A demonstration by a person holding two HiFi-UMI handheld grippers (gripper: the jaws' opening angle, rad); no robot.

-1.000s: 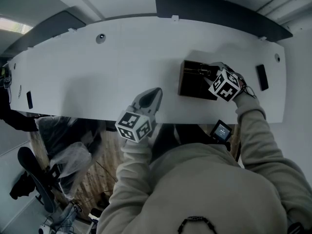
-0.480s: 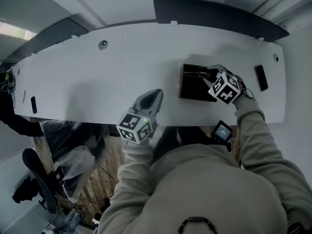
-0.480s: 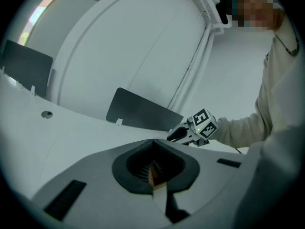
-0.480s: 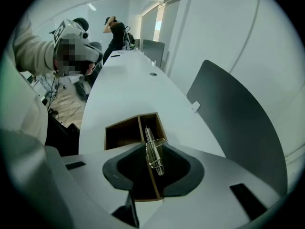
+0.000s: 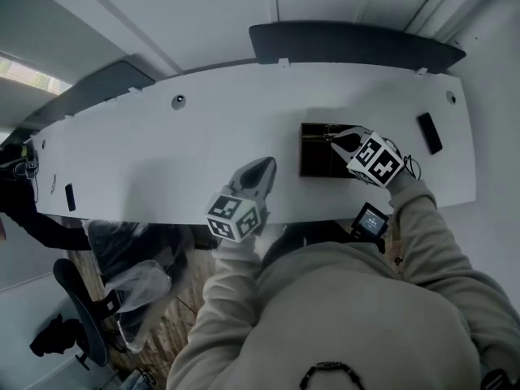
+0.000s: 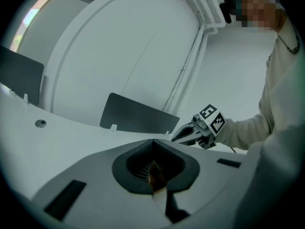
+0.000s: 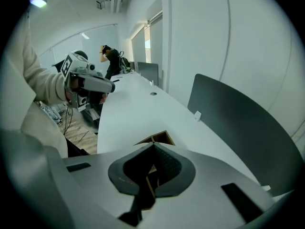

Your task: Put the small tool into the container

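Left tongs [image 5: 266, 164] closed; right tongs [image 5: 335, 137] just shut, empty, over container [image 5: 312, 160], contents unclear.

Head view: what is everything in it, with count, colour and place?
Desk: 1, white, across the middle.
Box: 1, dark brown, on the desk's right part.
Partition: 1, dark grey, desk's far edge.
Flat black items: 2, one at the desk's right end, one at the left.
Chair: 1, black, floor, lower left.
Left tool: 1, grey, shut, over desk's near edge.
Right tool: 1, grey, jaws just closed, nothing between them, over the box.
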